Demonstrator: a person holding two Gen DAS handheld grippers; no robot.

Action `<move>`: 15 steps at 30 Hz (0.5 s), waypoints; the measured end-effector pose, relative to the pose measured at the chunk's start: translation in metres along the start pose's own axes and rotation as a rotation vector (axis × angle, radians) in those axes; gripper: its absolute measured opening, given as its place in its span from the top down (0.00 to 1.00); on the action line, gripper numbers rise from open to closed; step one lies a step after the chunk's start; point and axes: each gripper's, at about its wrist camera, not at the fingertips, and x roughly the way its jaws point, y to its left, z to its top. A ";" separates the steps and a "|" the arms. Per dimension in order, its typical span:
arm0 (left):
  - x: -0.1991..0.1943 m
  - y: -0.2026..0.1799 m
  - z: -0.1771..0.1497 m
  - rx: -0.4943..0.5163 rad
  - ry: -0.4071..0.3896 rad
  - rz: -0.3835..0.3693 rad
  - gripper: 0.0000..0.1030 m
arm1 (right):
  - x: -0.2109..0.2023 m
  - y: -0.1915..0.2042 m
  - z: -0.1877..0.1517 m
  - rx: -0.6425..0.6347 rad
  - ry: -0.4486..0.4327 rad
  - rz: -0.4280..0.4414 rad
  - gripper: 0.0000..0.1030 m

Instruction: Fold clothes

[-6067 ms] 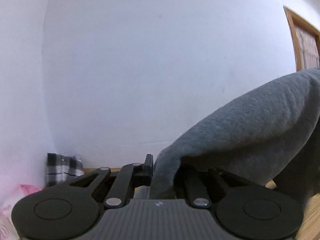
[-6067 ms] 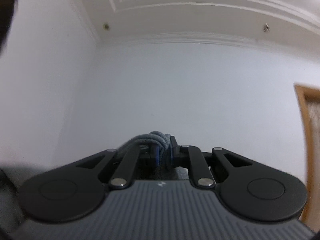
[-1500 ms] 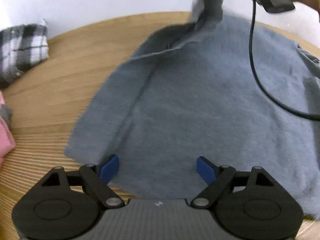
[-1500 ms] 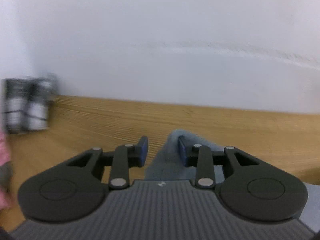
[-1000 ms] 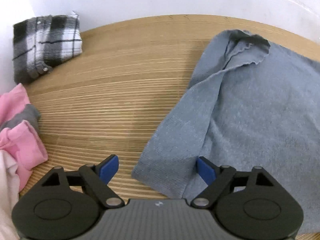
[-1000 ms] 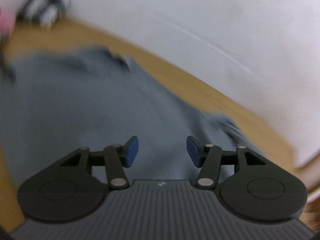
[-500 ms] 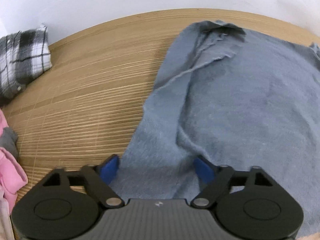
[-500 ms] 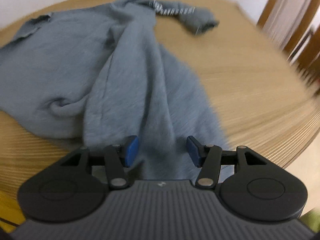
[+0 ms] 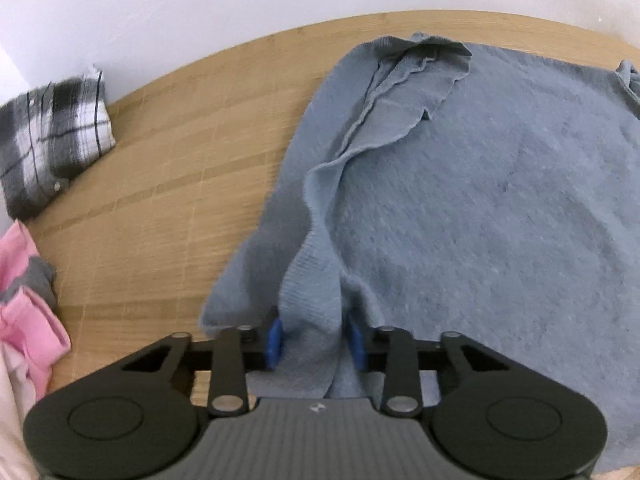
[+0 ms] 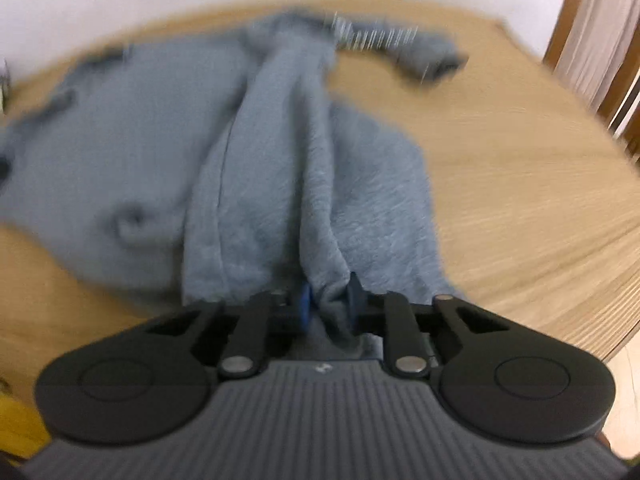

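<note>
A fuzzy blue-grey knitted sweater (image 9: 480, 200) lies spread on the pale round wooden table (image 9: 160, 200), reaching ahead from both claws. The left gripper (image 9: 314, 344) has just been closing and now pinches a raised ridge of the sweater's near edge between its blue pads. The right gripper (image 10: 328, 312), likewise just closing, clamps a bunched fold of the same garment (image 10: 280, 160). Far ahead-left of the left claw sits a folded black-and-white plaid cloth (image 9: 52, 136); pink clothes (image 9: 28, 320) lie beside its left.
</note>
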 end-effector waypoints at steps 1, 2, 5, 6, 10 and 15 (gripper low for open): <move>-0.002 0.000 -0.002 -0.011 0.010 -0.002 0.73 | -0.012 -0.011 0.014 0.005 -0.068 -0.027 0.83; -0.005 -0.002 -0.004 -0.020 0.023 0.005 0.74 | -0.019 -0.025 0.030 0.014 -0.131 -0.058 0.83; -0.014 -0.009 -0.014 -0.042 0.057 0.011 0.77 | -0.029 -0.074 0.087 0.064 -0.291 -0.128 0.84; -0.018 -0.012 -0.018 -0.048 0.068 0.007 0.77 | -0.024 -0.089 0.107 0.070 -0.327 -0.149 0.84; -0.035 -0.033 -0.035 -0.034 0.091 0.006 0.75 | 0.026 -0.149 0.192 0.064 -0.383 -0.189 0.82; -0.056 -0.050 -0.045 -0.103 0.105 -0.016 0.71 | 0.133 -0.167 0.244 0.075 -0.186 -0.348 0.63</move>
